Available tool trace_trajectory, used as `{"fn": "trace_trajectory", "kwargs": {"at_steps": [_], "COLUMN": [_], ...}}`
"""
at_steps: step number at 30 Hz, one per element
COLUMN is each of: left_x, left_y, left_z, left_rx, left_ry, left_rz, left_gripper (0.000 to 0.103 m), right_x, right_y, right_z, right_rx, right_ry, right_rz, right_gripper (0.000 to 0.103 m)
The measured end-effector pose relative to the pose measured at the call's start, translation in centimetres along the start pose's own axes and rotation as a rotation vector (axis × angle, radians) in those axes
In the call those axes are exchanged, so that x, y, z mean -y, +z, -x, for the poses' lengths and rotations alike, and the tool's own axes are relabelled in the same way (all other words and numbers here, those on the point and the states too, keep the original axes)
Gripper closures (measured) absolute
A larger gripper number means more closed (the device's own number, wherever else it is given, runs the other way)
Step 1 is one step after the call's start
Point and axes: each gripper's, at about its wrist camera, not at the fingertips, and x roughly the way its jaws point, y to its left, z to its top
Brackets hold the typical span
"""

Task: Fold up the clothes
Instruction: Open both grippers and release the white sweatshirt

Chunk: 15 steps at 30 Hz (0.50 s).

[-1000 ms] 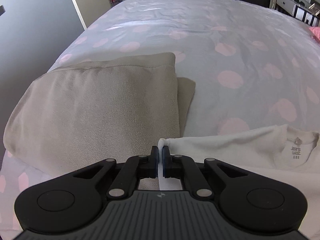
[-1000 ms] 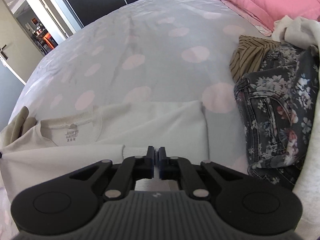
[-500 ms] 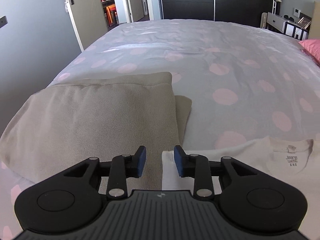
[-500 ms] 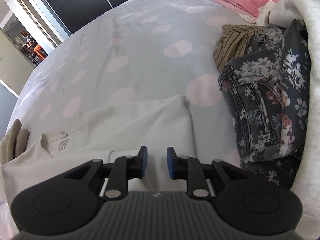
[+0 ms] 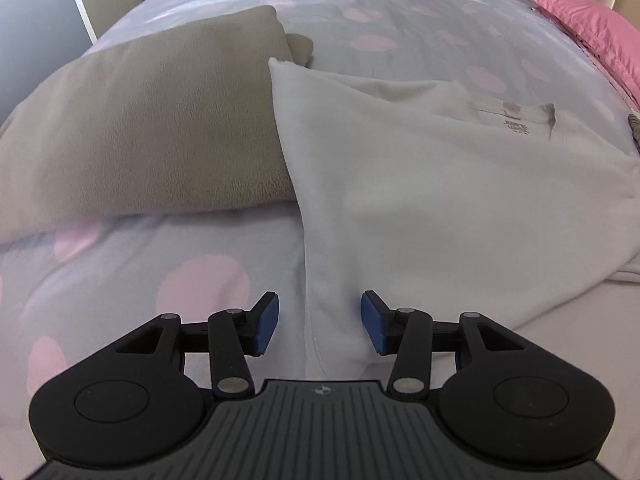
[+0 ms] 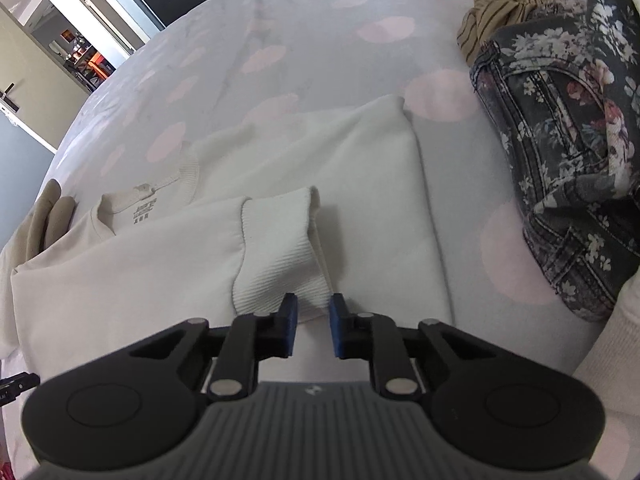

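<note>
A cream sweatshirt point(image 5: 440, 184) lies flat on the bed, collar label up; it also shows in the right wrist view point(image 6: 152, 264). My left gripper point(image 5: 319, 326) is open, jaws wide on either side of the sweatshirt's left edge near the hem. My right gripper point(image 6: 313, 326) is open and empty just in front of a ribbed cuff point(image 6: 276, 256) of the sleeve folded across the body.
A folded beige garment point(image 5: 152, 128) lies left of the sweatshirt, partly under it. Floral dark jeans point(image 6: 560, 152) and a striped garment point(image 6: 492, 20) are piled at the right. The bed has a grey cover with pink dots point(image 5: 160, 280). Pink pillows point(image 5: 588, 24) lie far right.
Both grippers were shut on the sweatshirt a second ago and have opened and let go. The left gripper has pulled back toward the hem; the right now sits by the cuff.
</note>
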Motion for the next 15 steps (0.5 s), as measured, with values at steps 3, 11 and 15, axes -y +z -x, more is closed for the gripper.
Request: {"fn": "trace_trajectory", "kwargs": {"at_steps": [3,11,15], "left_x": [-0.3,3.2,4.6], "left_y": [-0.8,-4.8,-5.6], "left_z": [1.0,1.7,0.8], "left_rx": [0.015,0.026,0.043], "left_ry": [-0.042,0.062,0.160], "left_rz": [-0.025,-0.323,-0.409], "left_gripper": [0.051,0.050,0.052], "right_x": [-0.6,-0.1,0.4], "right_y": [-0.1,0.1,0.5], "right_z": [0.2,0.4,0.7], "right_rx": [0.000,0.002,0.009], "right_ry": [-0.004,0.008,0.006], "right_rz": [0.025,-0.020,-0.053], "right_gripper": [0.096,0.069,0.068]}}
